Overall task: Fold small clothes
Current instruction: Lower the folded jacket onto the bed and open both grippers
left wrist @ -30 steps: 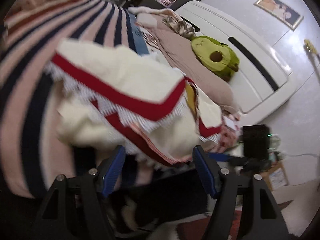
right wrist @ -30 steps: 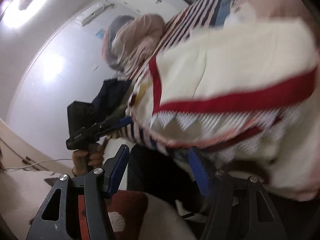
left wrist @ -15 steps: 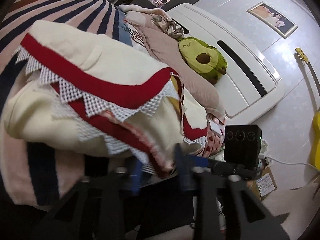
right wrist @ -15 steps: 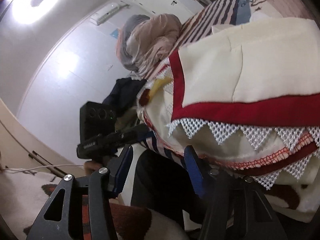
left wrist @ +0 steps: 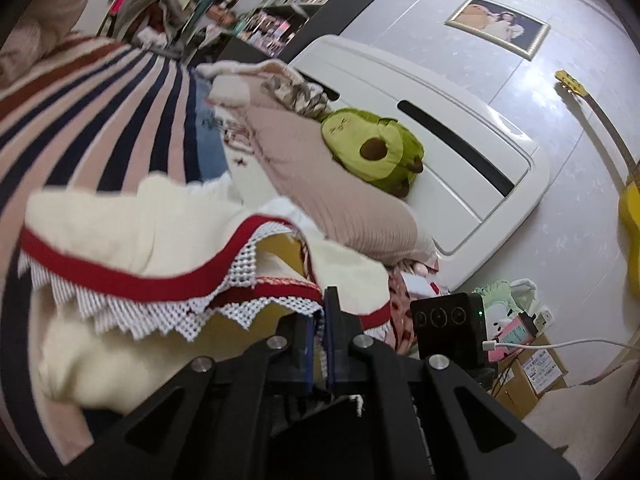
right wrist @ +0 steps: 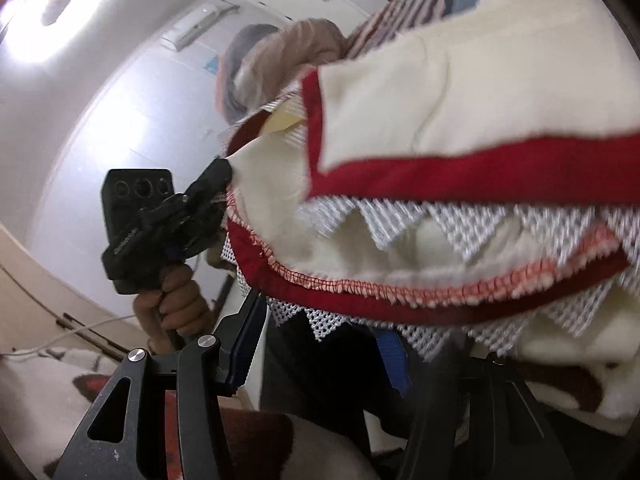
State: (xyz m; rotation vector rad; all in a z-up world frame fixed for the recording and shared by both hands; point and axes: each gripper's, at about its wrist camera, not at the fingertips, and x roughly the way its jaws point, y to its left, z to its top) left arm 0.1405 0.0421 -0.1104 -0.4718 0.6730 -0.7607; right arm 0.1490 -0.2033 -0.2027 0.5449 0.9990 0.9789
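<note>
A cream garment (left wrist: 132,232) with red bands and white zigzag lace lies bunched on the striped bed. My left gripper (left wrist: 320,312) is shut on its red-and-lace hem and holds that edge lifted. The right wrist view shows the same left gripper (right wrist: 218,176) pinching the garment's (right wrist: 460,92) corner, with a person's hand (right wrist: 176,304) around its grip. My right gripper (right wrist: 320,344) sits under the hanging hem. Its blue-padded fingers (right wrist: 244,344) stand apart, lace dangles over the gap, and neither pad presses on the cloth.
A pink, navy and brown striped bedspread (left wrist: 100,112) runs away to the left. A pink pillow (left wrist: 320,184) and an avocado plush (left wrist: 372,152) lean on the white headboard (left wrist: 440,120). A yellow guitar (left wrist: 628,208) and cardboard boxes (left wrist: 532,372) stand at the right.
My left gripper's jaws went from wide apart to shut on the hem, then rose with it. The right gripper's jaws narrowed a little and it stayed in place.
</note>
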